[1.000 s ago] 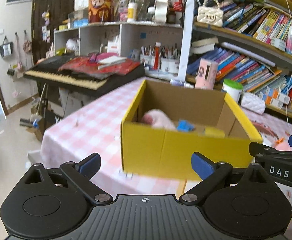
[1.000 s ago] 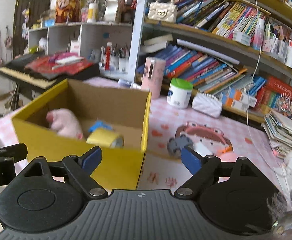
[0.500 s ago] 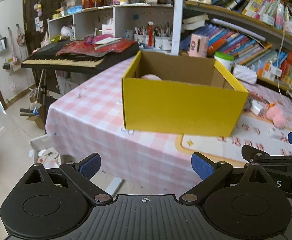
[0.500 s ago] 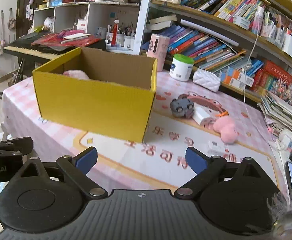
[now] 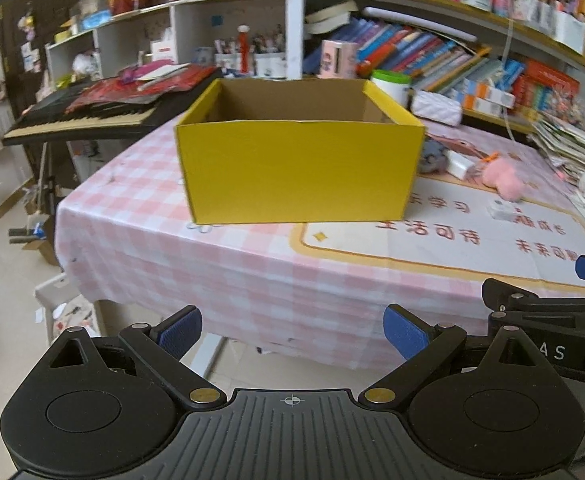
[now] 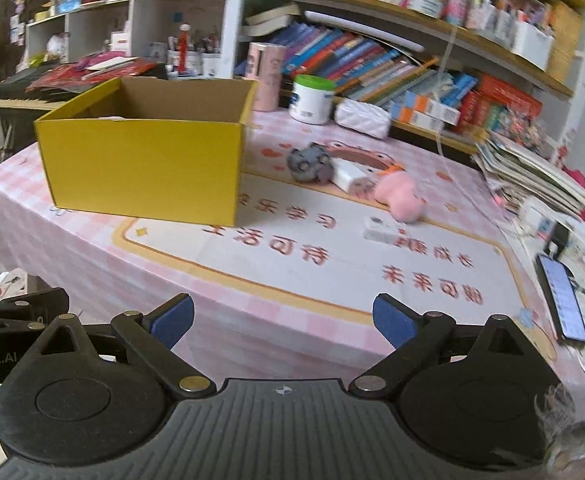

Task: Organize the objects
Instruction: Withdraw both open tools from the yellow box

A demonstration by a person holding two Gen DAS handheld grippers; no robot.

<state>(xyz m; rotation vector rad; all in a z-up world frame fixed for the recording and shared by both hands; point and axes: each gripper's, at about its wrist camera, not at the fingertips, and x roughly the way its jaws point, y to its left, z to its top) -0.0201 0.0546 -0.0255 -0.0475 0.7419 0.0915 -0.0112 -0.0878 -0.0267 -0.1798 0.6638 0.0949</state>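
I hold both tools off the near edge of the tabletop, the left tool and the right tool each spread wide with nothing between the pads. The yellow box stands on the tabletop's left part. To its right, on the mat, lie a grey toy, a pink toy and a small white box.
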